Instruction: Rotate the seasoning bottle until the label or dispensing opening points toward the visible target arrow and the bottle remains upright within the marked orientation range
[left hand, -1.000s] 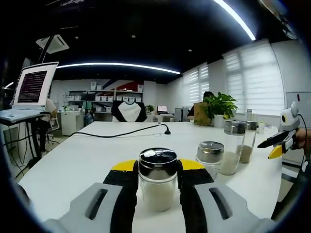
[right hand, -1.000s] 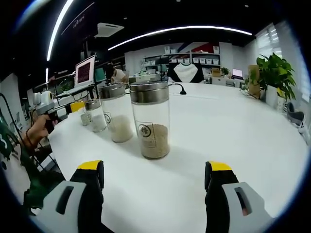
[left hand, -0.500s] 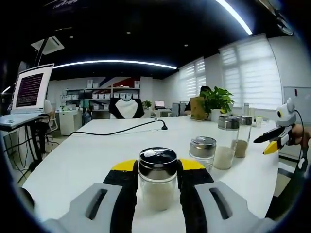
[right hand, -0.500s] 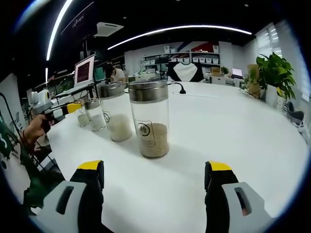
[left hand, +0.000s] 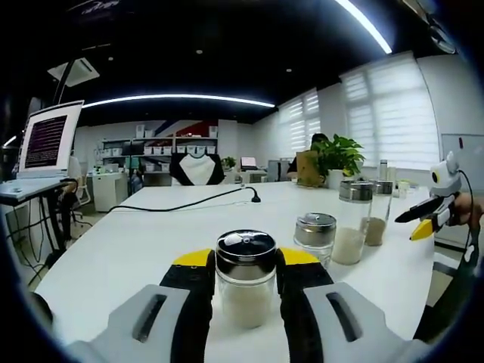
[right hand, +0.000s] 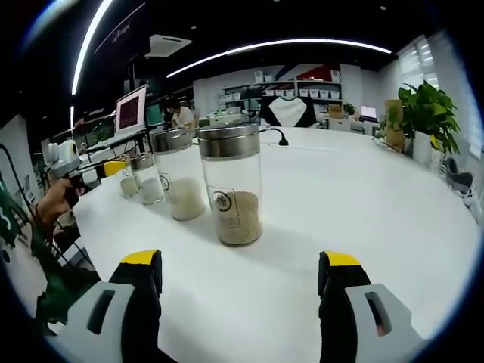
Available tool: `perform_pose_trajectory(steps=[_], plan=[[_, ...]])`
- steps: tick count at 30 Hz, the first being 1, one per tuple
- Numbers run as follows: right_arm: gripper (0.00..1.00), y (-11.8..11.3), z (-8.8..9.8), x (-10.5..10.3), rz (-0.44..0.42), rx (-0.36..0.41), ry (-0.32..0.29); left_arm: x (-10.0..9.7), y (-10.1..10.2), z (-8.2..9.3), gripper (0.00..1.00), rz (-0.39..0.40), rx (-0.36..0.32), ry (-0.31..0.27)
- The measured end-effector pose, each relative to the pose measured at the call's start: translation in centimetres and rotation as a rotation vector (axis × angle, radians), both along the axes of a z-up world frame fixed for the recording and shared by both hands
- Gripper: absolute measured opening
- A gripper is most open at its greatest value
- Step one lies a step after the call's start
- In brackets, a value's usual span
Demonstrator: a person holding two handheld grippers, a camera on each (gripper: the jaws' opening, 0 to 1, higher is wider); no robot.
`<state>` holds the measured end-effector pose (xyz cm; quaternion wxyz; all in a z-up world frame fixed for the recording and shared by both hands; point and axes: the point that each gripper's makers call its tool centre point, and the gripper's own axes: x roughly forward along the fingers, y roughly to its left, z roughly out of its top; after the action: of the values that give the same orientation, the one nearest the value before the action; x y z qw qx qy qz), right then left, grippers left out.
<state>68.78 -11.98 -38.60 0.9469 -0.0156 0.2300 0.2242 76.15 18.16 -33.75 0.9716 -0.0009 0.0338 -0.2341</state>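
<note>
A small glass seasoning bottle [left hand: 245,281] with a shiny metal lid and white powder stands upright on the white table [left hand: 144,242]. My left gripper [left hand: 243,274] is shut on it, with a black yellow-tipped jaw on each side. To its right stand a short shaker [left hand: 314,234] and two tall jars [left hand: 352,223]. My right gripper [right hand: 242,276] is open over bare table, a little short of the tall jar of brown granules [right hand: 232,193]. Beyond that jar is the jar of white grains [right hand: 178,181], then the short shaker [right hand: 145,178].
A black cable [left hand: 189,203] runs across the far table. A potted plant [left hand: 340,160] stands at the back right, and a laptop [left hand: 47,140] on a stand to the left. The person's hand [right hand: 54,203] is at the table's left edge.
The left gripper view has swung slightly, so the other bottles sit further left in it. The left gripper still grips the small bottle. The right gripper has hardly moved.
</note>
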Motion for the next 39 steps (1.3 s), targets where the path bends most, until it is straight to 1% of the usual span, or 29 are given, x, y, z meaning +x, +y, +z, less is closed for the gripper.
perform_pose_trajectory(steps=[1,3,4,9,11,12,13,14,15,17,18,19,20,21,24,25,26,29,31,33,34,36,38,39], plan=[[0.87,0.0,0.0,0.0,0.000,-0.001,0.001,0.0,0.0,0.1,0.37,-0.004,0.001,-0.009],[0.87,0.0,0.0,0.0,0.000,-0.004,0.000,0.0,0.0,0.7,0.49,0.001,0.007,-0.038],[0.87,0.0,0.1,0.0,0.000,-0.003,-0.001,0.0,-0.1,0.9,0.52,-0.003,0.009,-0.046],[0.87,0.1,-0.2,-0.1,0.002,-0.006,0.007,0.7,0.3,1.0,0.50,-0.032,0.013,-0.033],[0.87,0.0,0.0,-0.1,-0.001,-0.005,0.004,0.7,0.3,1.4,0.51,-0.063,0.034,-0.054],[0.87,-0.1,0.1,-0.1,-0.004,-0.004,-0.001,0.5,-0.3,1.6,0.51,-0.130,0.050,-0.072],[0.87,-0.2,0.1,-0.1,-0.006,-0.005,-0.002,0.5,-0.2,1.7,0.51,-0.140,0.043,-0.071],[0.87,-0.2,0.1,0.0,-0.008,-0.006,-0.002,0.7,0.2,1.6,0.51,-0.131,0.031,-0.059],[0.87,-0.3,0.1,0.0,-0.009,-0.008,0.000,0.5,-0.1,1.3,0.51,-0.180,0.023,-0.033],[0.87,-0.5,-0.2,-0.1,-0.007,-0.019,0.006,0.7,0.0,1.3,0.51,-0.216,0.025,-0.032],[0.87,-0.6,-0.2,-0.1,-0.009,-0.023,0.009,0.6,-0.3,1.2,0.51,-0.256,0.038,-0.026],[0.87,-0.7,-0.3,0.0,-0.015,-0.024,0.009,0.7,-0.1,1.1,0.51,-0.270,0.050,-0.027],[0.87,-0.8,-0.3,0.0,-0.018,-0.022,0.010,1.0,0.1,1.0,0.51,-0.266,0.049,-0.029],[0.87,-0.7,-0.3,0.0,-0.018,-0.017,0.011,1.1,0.1,0.7,0.52,-0.282,0.048,-0.011],[0.87,-0.5,-0.2,-0.1,-0.012,-0.017,0.008,1.3,0.0,0.6,0.52,-0.318,0.010,0.002],[0.87,-0.5,-0.2,-0.1,-0.010,-0.017,0.006,1.0,-0.4,0.5,0.52,-0.368,-0.003,0.017],[0.87,-0.3,-0.1,-0.1,-0.004,-0.015,0.003,0.9,-0.6,0.4,0.51,-0.397,0.002,0.019],[0.87,0.0,0.1,-0.1,0.008,-0.014,-0.006,1.1,-0.8,0.0,0.52,-0.431,0.039,0.022],[0.87,0.2,0.2,-0.1,0.014,-0.015,-0.011,1.1,-0.9,0.3,0.51,-0.449,0.034,0.010],[0.87,0.3,0.1,-0.2,0.015,-0.014,-0.007,0.8,-1.4,0.4,0.50,-0.500,0.031,0.010],[0.87,0.3,0.1,-0.2,0.015,-0.014,-0.007,0.8,-1.4,0.4,0.50,-0.506,0.032,0.009],[0.87,0.2,0.0,-0.1,0.013,-0.013,-0.005,0.6,-1.8,-0.1,0.50,-0.542,0.056,0.022],[0.87,0.2,0.0,-0.1,0.011,-0.011,-0.002,0.5,-2.1,-0.2,0.49,-0.569,0.042,0.025],[0.87,0.1,-0.1,-0.1,0.009,-0.011,-0.002,0.5,-2.2,-0.2,0.48,-0.586,0.024,0.040]])
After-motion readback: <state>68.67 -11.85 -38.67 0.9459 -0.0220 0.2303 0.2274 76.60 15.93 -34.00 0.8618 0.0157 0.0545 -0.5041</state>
